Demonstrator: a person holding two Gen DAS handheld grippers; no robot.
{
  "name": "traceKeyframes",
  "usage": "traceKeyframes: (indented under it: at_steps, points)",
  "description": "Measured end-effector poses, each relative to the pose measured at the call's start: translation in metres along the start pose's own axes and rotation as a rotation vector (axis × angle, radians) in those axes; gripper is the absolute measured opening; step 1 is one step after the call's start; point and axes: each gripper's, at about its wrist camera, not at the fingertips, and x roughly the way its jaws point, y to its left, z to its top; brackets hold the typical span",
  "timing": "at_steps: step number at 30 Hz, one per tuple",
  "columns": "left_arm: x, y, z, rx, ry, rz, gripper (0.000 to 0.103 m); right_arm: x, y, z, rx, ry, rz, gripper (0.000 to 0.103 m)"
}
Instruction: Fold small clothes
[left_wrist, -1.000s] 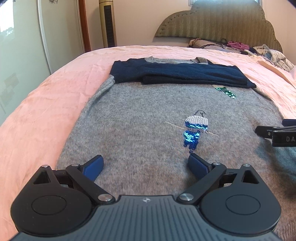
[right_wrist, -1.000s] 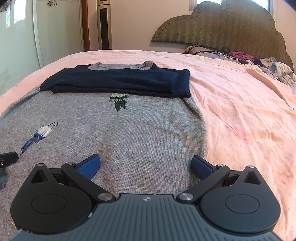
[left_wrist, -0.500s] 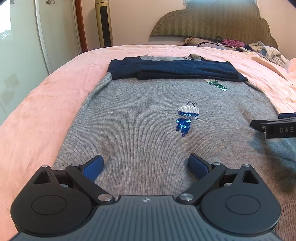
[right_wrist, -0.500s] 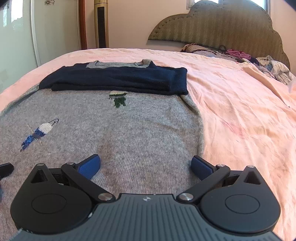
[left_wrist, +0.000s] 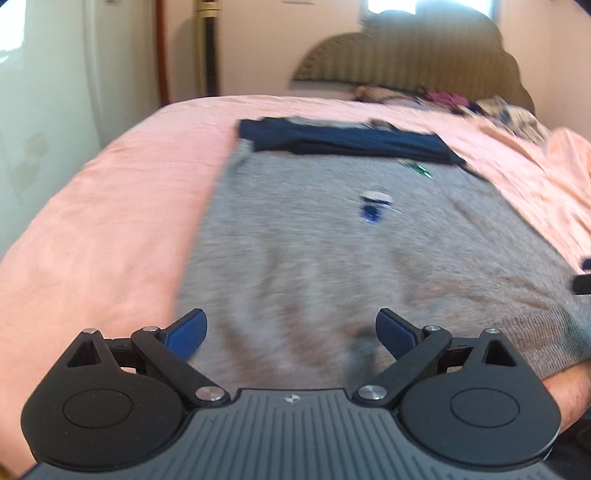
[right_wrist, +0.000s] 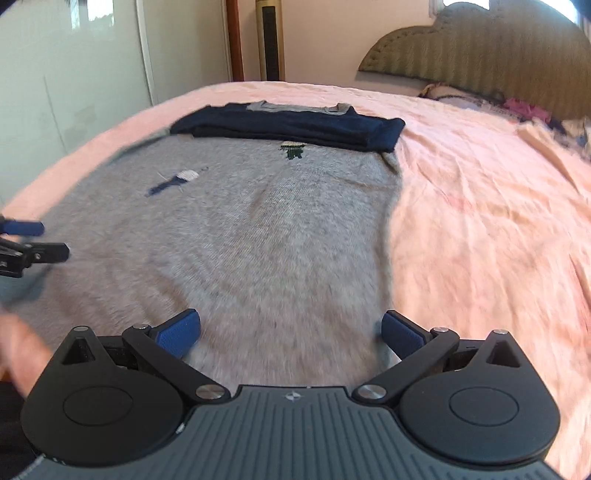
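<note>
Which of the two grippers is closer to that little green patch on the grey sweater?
Right. The right gripper lines up almost straight below the green patch; the left gripper sits further off, toward the sweater's other side.

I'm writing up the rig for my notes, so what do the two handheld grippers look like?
Both look identical. The left gripper and right gripper each have a ribbed dark grey body with a small central emblem, two round black housings, black linkage arms with silver pivot pins, and blue pads on the fingers. No cables or sleeves show.

Fuzzy grey knit sweater (right_wrist: 258, 240) lies on a matt, creased pink cloth bedspread (right_wrist: 480, 206).
</note>
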Motion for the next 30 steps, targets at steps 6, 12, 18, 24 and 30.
traceKeyframes:
  at_steps: [6, 12, 18, 24, 30]
  points:
    - [-0.002, 0.058, -0.009, -0.268, 0.12, -0.227, 0.099, -0.023, -0.06, -0.014, 0.344, 0.095, 0.096, 0.103]
    - [0.012, 0.088, -0.025, -0.612, 0.182, -0.699, 0.098, -0.017, -0.068, -0.028, 0.553, 0.164, 0.393, 0.103]
    - [0.018, 0.092, -0.026, -0.652, 0.188, -0.689, 0.079, 0.001, -0.053, -0.029, 0.607, 0.219, 0.555, 0.103]
    - [0.029, 0.092, -0.024, -0.607, 0.262, -0.578, 0.024, 0.003, -0.066, -0.033, 0.692, 0.212, 0.551, 0.076]
    - [0.015, 0.08, -0.001, -0.446, 0.222, -0.55, 0.007, 0.014, -0.069, -0.037, 0.68, 0.238, 0.493, 0.012]
